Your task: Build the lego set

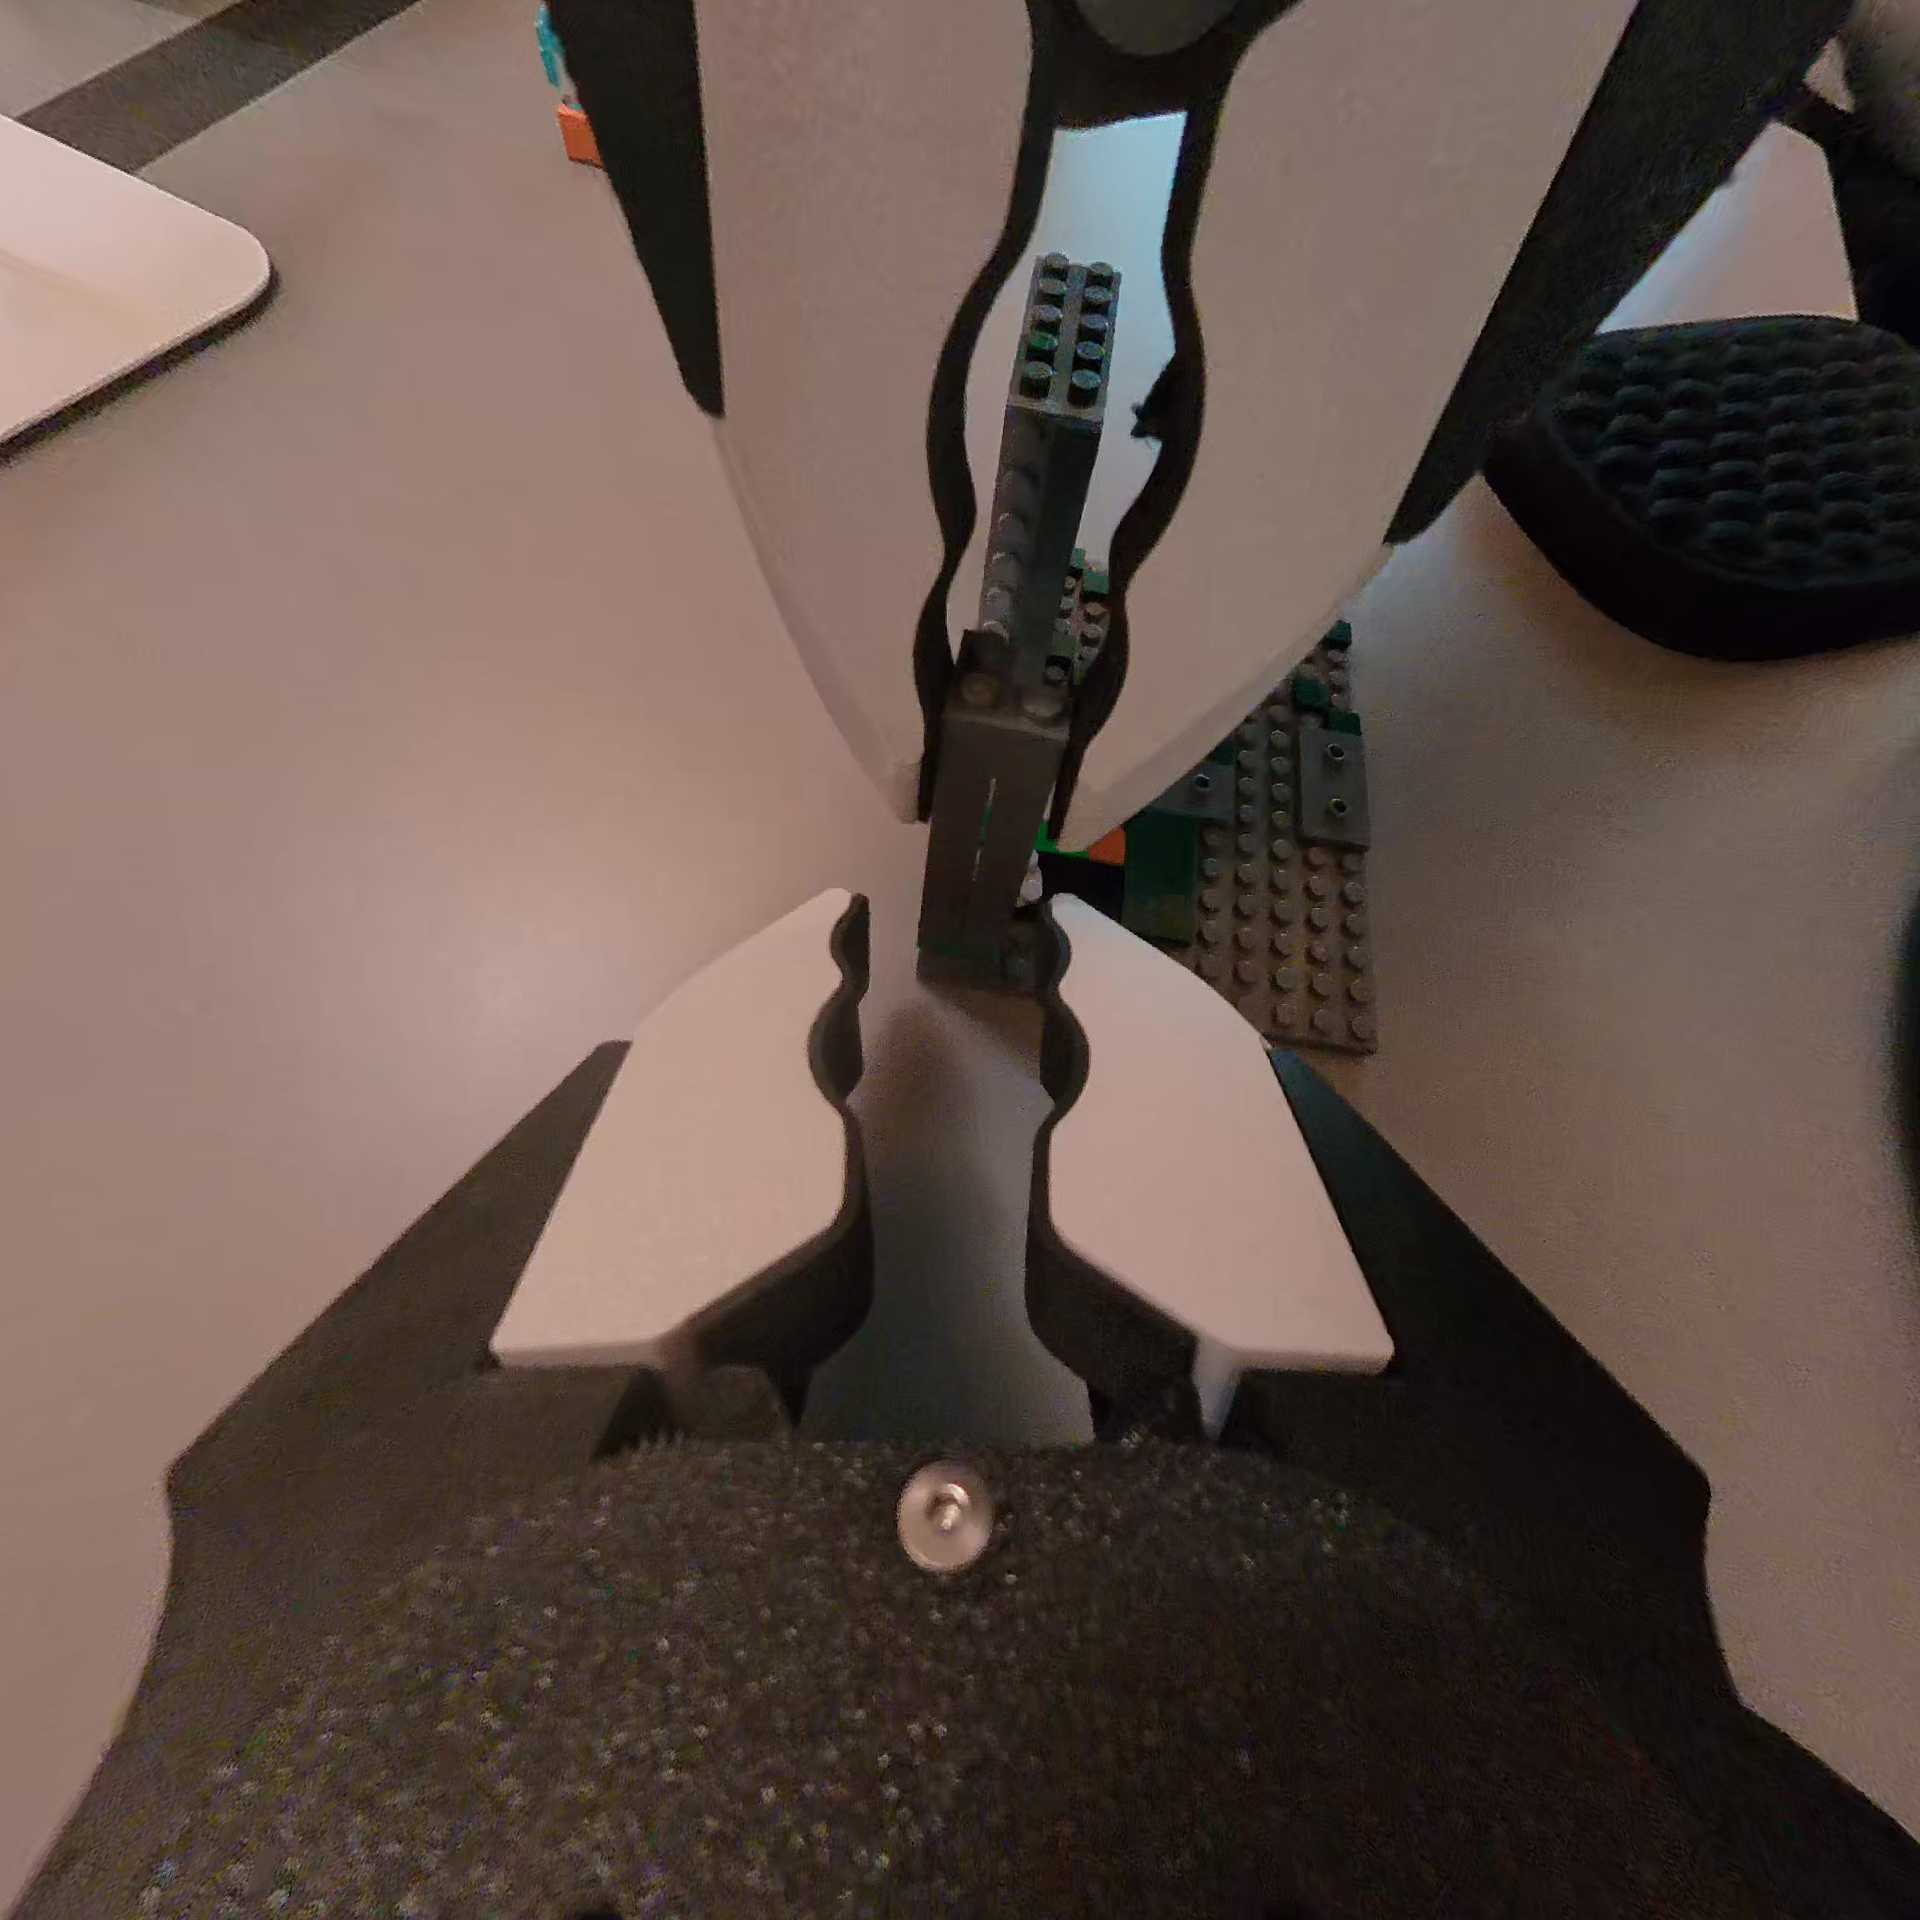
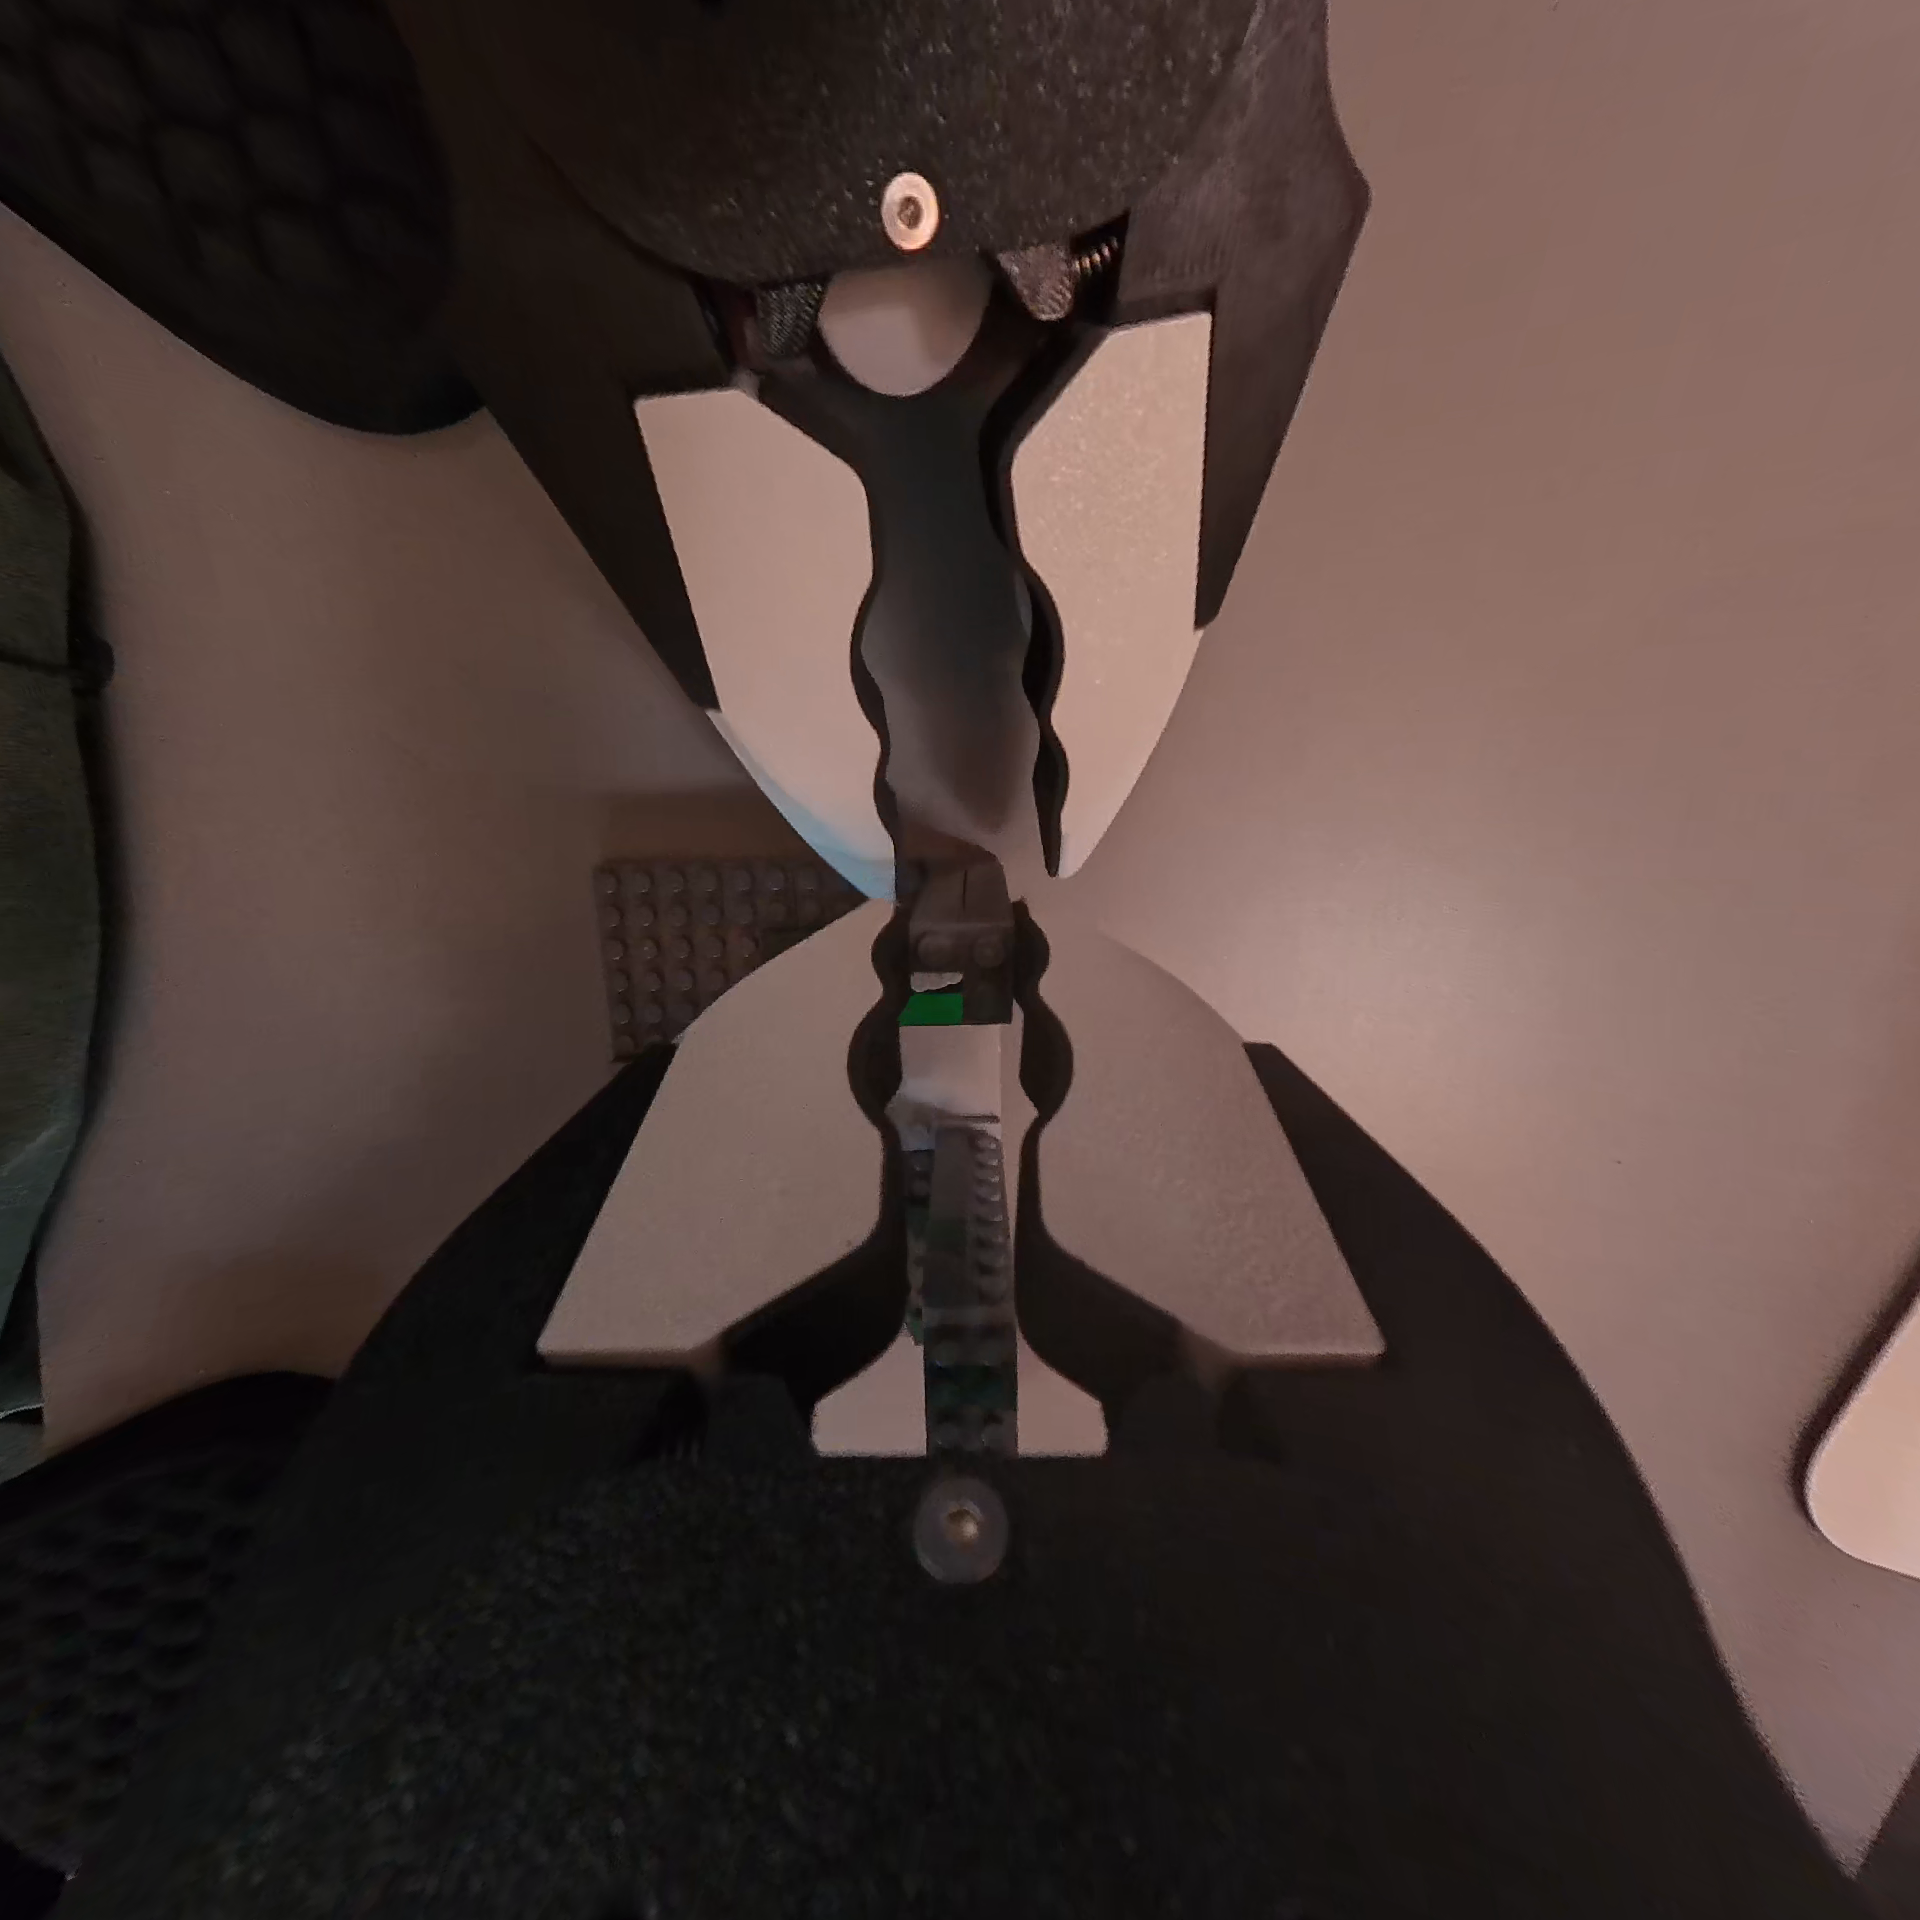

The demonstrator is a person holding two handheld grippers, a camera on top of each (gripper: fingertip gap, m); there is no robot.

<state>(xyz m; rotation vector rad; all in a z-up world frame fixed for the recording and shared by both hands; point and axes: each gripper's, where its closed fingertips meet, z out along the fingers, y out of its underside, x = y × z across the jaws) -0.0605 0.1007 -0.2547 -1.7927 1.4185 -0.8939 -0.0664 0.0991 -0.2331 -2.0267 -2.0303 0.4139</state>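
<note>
1. While the two grippers meet nose to nose above the table, the step in hand looks like a mid-air sub-assembly: one holds the part, the other comes in at its end.
2. Containers: the only candidate is the white tray at the table edge. Only a corner of it shows, so I cannot tell what is in it, if anything.
3. A black mesh object sits off to one side and is not involved.
4. The baseplate lies flat on the table below the grippers. It is grey and studded, with a few green and grey pieces already on it, so the build is partly done by my read.
5. Task part: the dark grey assembly, a long studded strip with a block at its near end, is held off the table over the baseplate edge.
6. The right gripper is clamped on the block end, with the strip running back between its fingers.
7. The left gripper has its jaws part open around the block's free end. A gap shows on one side, so it has no grip.
8. Loose bricks, orange and teal, lie at the far table edge.
9. Next move, as a judgement: either the left closes on the block to press or reseat it, or the right carries the assembly down to the baseplate. Both need the studs square before force goes on. The risk is that the strip levers off the block.
</note>
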